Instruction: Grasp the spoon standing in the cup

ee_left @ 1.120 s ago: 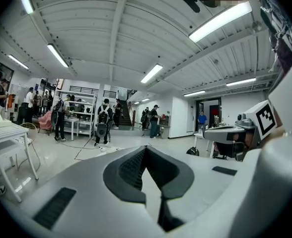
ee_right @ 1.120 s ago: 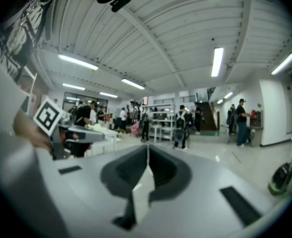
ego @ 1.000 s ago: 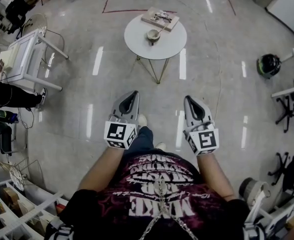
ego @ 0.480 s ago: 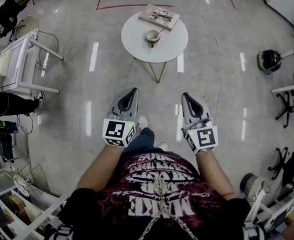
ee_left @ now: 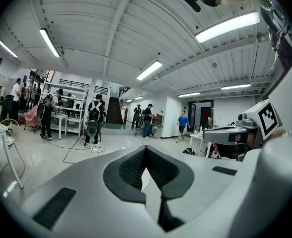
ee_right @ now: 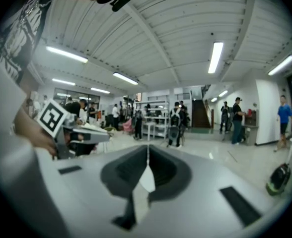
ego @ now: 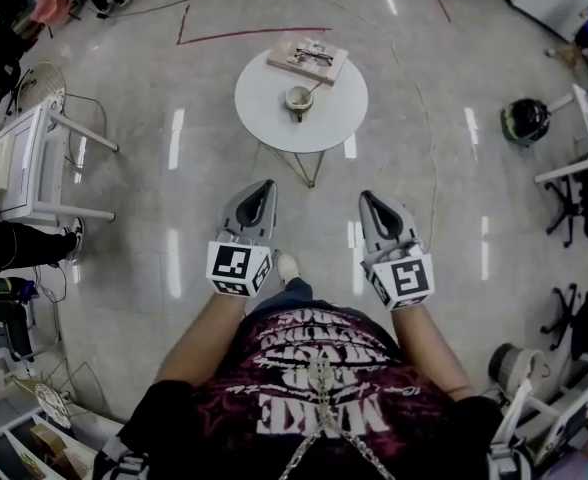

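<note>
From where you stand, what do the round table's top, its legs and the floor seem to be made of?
The table top: smooth matt white, likely laminate or painted wood. The legs: thin gold-toned rods, probably metal. The floor: polished grey, perhaps concrete or epoxy; lights mirror in it.

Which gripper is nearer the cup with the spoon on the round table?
Left, slightly. The left gripper is short of the cup, just left of it; the right gripper is farther off to its right.
</note>
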A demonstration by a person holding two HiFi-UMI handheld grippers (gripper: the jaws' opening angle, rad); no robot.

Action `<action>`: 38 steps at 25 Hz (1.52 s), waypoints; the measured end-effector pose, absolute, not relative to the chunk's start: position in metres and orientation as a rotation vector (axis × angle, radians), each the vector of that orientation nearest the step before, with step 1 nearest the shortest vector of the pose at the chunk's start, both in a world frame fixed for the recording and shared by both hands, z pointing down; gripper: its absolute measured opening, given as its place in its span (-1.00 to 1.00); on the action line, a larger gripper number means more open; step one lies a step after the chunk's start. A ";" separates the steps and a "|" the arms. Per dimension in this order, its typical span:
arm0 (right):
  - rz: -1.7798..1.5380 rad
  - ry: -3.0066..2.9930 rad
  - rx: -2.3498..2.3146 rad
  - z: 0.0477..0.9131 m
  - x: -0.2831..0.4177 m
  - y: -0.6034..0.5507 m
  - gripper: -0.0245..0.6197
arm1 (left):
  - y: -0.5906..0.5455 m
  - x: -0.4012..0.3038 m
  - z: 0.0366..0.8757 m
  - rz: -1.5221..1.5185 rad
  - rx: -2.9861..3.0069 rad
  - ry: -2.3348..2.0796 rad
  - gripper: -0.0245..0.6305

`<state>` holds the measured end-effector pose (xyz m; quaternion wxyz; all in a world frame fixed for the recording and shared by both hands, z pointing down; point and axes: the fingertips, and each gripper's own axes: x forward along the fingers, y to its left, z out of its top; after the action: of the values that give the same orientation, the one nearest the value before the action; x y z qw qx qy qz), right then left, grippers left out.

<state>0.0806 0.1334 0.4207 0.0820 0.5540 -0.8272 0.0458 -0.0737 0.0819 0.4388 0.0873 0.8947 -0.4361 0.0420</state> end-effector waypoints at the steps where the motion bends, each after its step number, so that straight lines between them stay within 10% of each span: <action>1: 0.135 -2.465 1.661 0.420 0.079 0.131 -0.82 | 0.078 -0.075 0.438 0.122 2.667 -1.288 -0.85; 38: 0.208 -2.419 1.639 0.444 0.069 0.031 -0.82 | -0.021 -0.111 0.461 0.119 2.561 -1.321 -0.85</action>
<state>0.0687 0.0310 0.4444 0.1057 0.5565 -0.8211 0.0706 -0.1108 -0.0208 0.4614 0.1283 0.8807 -0.4541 0.0410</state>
